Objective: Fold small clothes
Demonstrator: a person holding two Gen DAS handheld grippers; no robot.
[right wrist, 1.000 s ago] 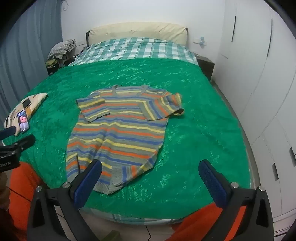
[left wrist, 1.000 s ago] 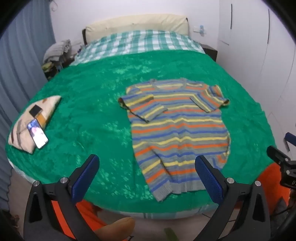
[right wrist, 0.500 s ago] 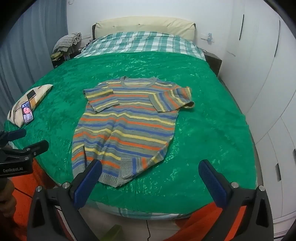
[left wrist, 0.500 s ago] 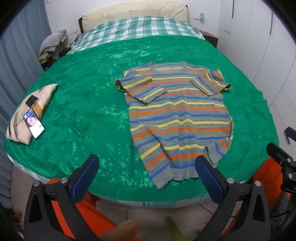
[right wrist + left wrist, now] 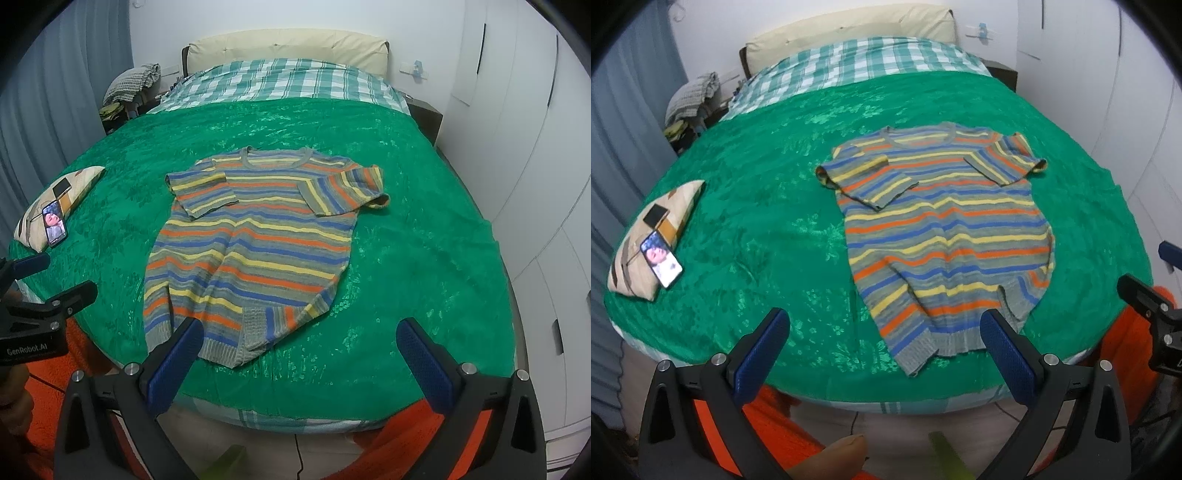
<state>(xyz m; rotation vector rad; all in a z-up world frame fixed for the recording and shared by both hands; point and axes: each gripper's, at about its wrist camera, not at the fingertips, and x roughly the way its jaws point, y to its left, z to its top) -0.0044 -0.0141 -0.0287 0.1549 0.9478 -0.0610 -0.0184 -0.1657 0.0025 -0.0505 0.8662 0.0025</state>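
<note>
A small striped sweater (image 5: 945, 236) (image 5: 255, 243) in grey, blue, orange and yellow lies flat on the green bedspread (image 5: 757, 206) (image 5: 417, 236), neck toward the headboard. Both short sleeves are folded inward over the chest. Its hem reaches the bed's near edge. My left gripper (image 5: 884, 332) hovers open just in front of that edge, its right blue pad (image 5: 1004, 354) over the hem. My right gripper (image 5: 299, 343) is open too, its left pad (image 5: 177, 358) over the hem's corner. Nothing is between either pair of fingers.
A patterned pillow (image 5: 653, 229) (image 5: 55, 206) with a lit phone (image 5: 661, 264) (image 5: 54, 224) on it lies at the bed's left edge. A checked sheet (image 5: 280, 83) and cream headboard are at the far end. White wardrobe doors (image 5: 524, 147) stand on the right.
Both grippers have drawn back and lifted slightly, so the bed's near edge and the floor below it now show. The sweater has not moved, and both grippers stay open.
</note>
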